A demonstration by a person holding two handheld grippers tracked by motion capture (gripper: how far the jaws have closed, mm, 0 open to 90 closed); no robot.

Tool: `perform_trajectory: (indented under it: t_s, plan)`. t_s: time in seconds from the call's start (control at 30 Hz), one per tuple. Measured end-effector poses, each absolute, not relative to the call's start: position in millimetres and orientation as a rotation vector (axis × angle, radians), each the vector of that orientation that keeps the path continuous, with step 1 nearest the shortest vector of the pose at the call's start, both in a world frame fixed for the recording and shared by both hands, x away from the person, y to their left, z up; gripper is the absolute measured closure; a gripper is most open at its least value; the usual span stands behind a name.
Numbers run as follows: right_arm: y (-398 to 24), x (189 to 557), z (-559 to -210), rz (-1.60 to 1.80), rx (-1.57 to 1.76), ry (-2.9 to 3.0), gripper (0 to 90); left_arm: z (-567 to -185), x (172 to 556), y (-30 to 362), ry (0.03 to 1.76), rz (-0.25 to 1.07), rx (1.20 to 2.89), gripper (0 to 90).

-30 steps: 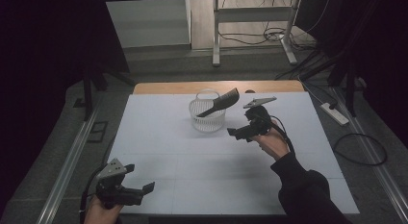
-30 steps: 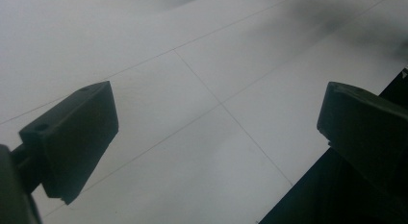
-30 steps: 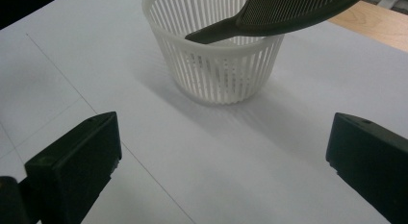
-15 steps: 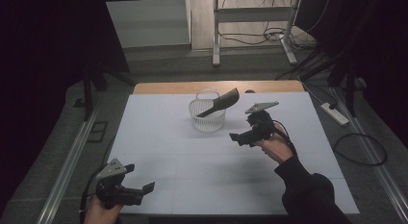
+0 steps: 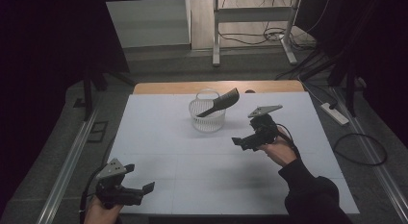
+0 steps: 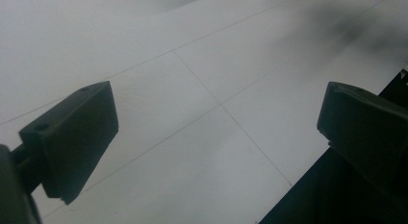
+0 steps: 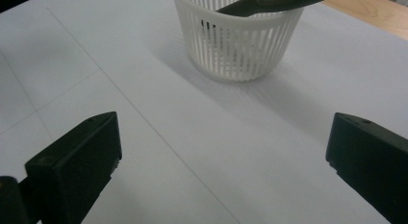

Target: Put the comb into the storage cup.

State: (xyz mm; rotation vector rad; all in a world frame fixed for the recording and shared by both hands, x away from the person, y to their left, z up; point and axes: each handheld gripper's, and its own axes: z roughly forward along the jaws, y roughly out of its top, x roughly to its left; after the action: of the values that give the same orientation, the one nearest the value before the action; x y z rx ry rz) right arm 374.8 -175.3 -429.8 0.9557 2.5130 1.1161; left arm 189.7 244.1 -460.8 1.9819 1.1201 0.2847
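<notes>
The left hand-held gripper point(image 5: 137, 191) is low, at the near left, held in the person's left hand point(image 5: 98, 212). Its two black jaws are wide apart and hold nothing. The right hand-held gripper point(image 5: 240, 142) is farther out, on the right side. The right hand point(image 5: 278, 151) holds it, with a dark sleeve point(image 5: 312, 197) behind. Its jaws are also wide apart and hold nothing.

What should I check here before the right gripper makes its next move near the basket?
1. Right gripper open, nothing held: ok.
2. Left gripper open, at the table's near edge, away from the work: ok.
3. Basket upright on the table: ok.
4. Dark comb sits in the basket, one end sticking out over the rim: ok.
5. Comb settled against the basket bottom: cannot tell.
</notes>
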Motion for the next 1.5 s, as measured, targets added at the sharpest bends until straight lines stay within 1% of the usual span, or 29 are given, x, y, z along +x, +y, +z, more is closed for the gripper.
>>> perform_trajectory:
  t_s: [0.9, 1.5]
  plan:
    - [-188, 345, -429, 1.167, 0.941, 2.536, 0.0, -461, 190, 245, 1.124, 0.281, 1.977, 1.3]
    - [-207, 330, -433, 1.143, 0.981, 2.532, 0.0, -461, 190, 245, 1.124, 0.281, 1.976, 1.3]
